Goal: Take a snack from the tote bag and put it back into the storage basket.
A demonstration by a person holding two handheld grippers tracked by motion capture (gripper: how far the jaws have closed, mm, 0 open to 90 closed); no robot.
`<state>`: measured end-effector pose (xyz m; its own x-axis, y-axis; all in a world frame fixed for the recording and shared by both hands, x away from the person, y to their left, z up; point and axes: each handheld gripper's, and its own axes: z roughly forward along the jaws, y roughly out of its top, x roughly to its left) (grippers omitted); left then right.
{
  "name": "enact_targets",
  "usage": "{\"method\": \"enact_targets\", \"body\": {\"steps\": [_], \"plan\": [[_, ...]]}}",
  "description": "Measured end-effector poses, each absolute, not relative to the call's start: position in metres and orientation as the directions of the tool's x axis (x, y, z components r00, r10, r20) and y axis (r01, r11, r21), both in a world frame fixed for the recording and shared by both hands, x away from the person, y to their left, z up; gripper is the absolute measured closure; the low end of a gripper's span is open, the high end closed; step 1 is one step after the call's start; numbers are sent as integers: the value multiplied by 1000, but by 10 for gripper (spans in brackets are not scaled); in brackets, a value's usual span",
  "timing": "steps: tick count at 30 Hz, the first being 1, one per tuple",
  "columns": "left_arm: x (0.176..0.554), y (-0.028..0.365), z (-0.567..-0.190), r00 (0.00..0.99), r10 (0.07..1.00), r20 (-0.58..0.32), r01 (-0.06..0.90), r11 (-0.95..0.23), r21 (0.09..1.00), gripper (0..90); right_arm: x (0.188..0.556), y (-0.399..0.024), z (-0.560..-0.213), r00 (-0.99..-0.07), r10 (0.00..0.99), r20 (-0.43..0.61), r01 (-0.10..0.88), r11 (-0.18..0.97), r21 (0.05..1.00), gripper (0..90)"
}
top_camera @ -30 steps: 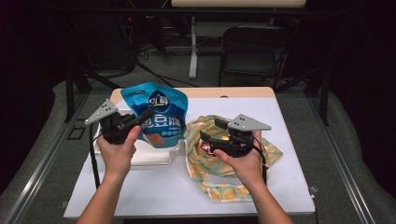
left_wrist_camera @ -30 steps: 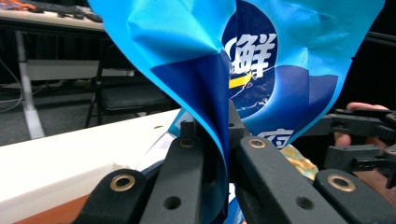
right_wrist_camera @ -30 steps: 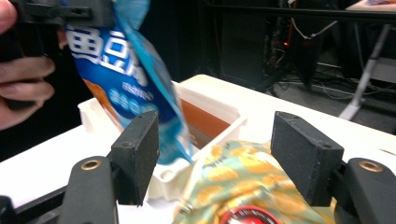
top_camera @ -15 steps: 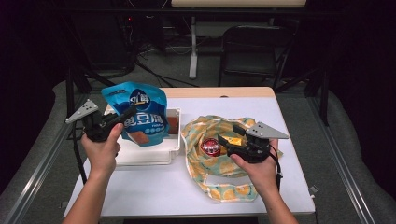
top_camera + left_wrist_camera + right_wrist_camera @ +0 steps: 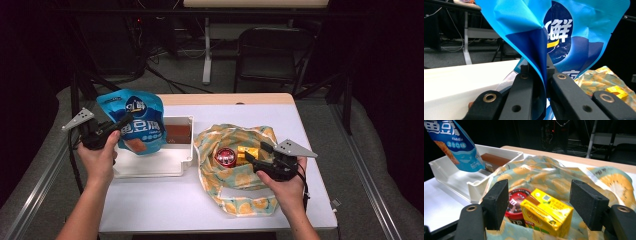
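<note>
Blue snack bag [image 5: 134, 121] hangs clamped in my left fingers [image 5: 541, 72]; my right fingers [image 5: 499, 202] stand apart, flanking the yellow carton [image 5: 546, 213].

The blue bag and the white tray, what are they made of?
The blue bag looks like thin glossy plastic film: it creases sharply where the left tongs pinch it and it catches the light. The white tray seems to be rigid plastic, smooth and slightly shiny, with thin upright walls and rounded corners. Neither can be told for sure by look alone.
</note>
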<state>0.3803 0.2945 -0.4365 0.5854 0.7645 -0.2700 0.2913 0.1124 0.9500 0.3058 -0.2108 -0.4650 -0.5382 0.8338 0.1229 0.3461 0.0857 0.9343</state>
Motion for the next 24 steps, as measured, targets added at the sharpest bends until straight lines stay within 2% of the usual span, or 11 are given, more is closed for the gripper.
{"method": "enact_targets", "body": {"steps": [22, 24], "plan": [[402, 332, -474, 553, 778, -298, 343, 113, 933, 898, 306, -216, -479, -511, 850, 127, 372, 86, 924, 326], [402, 338, -477, 545, 774, -322, 348, 140, 927, 897, 306, -216, -480, -511, 851, 126, 377, 90, 922, 327]]}}
